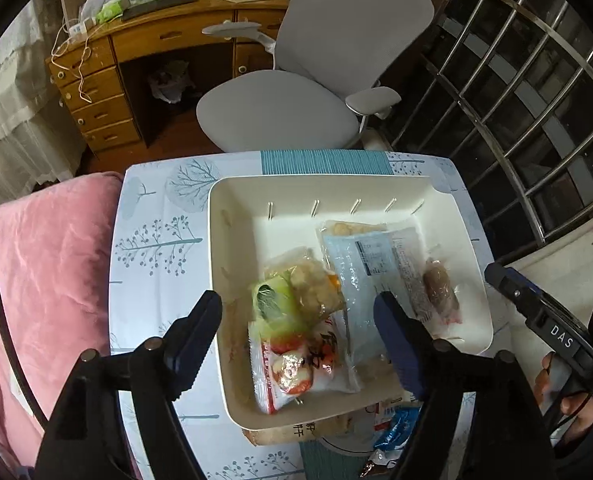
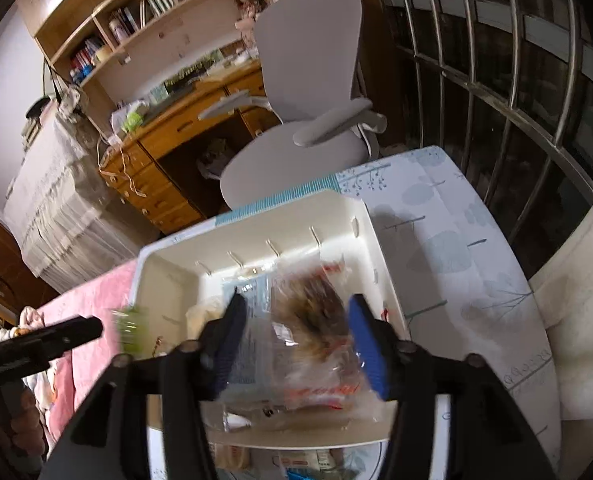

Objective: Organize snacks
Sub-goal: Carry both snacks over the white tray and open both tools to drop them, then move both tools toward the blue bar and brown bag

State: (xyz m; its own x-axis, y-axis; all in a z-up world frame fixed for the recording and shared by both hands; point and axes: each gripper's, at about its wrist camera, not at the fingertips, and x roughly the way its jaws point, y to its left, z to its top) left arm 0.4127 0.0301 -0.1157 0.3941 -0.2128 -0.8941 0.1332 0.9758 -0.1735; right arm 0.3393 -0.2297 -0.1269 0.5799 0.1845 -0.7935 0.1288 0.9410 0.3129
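Observation:
A cream bin [image 1: 232,248] stands on the tree-print table and holds several snack packs: a green and red pack [image 1: 292,332], a pale blue pack [image 1: 356,276] and a clear pack with a brown sausage [image 1: 440,292]. My left gripper [image 1: 296,312] is open and empty above the bin's near left part. In the right wrist view the bin [image 2: 168,276] lies below my right gripper [image 2: 296,320], which is open with a blurred clear pack of brown snacks [image 2: 316,328] between its fingers, apparently loose over the bin. The right gripper also shows at the left view's right edge [image 1: 536,312].
More snack packs [image 1: 392,424] lie on the table at the bin's near side. A pink blanket [image 1: 44,280] is to the left, a grey office chair [image 1: 296,96] and a wooden desk [image 1: 144,52] beyond the table, and window bars [image 1: 536,92] to the right.

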